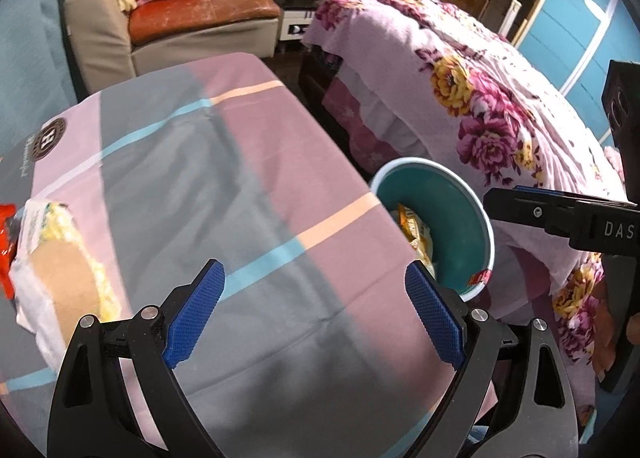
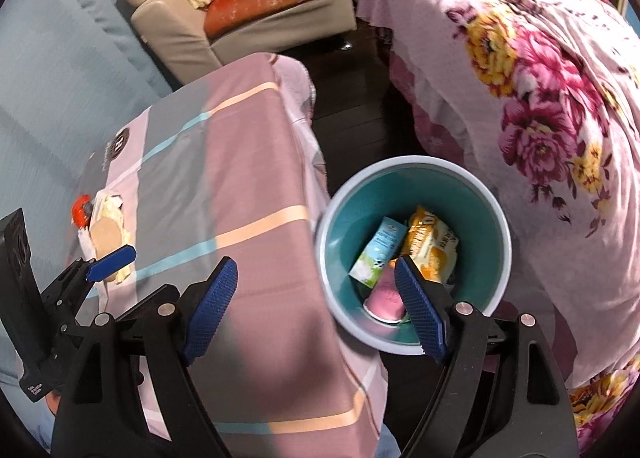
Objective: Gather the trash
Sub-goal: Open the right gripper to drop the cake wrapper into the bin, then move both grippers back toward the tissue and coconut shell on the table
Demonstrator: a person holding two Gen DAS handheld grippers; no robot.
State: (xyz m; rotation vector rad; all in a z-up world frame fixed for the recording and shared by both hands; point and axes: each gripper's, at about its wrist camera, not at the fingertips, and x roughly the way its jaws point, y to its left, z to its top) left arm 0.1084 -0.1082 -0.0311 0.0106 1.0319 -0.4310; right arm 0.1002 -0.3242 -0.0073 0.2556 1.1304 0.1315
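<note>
A teal bin with a pale rim stands on the floor between the table and the bed; it also shows in the left wrist view. Inside lie a green-white carton, a yellow snack bag and a pink cup. My right gripper is open and empty, above the bin's near left rim. My left gripper is open and empty over the table. A white and yellow wrapper and a red wrapper lie on the table, left of the left gripper; both show in the right wrist view.
The table wears a pink, grey and blue checked cloth. A bed with a floral cover stands right of the bin. A sofa with a red bag stands behind the table. Dark floor lies between them.
</note>
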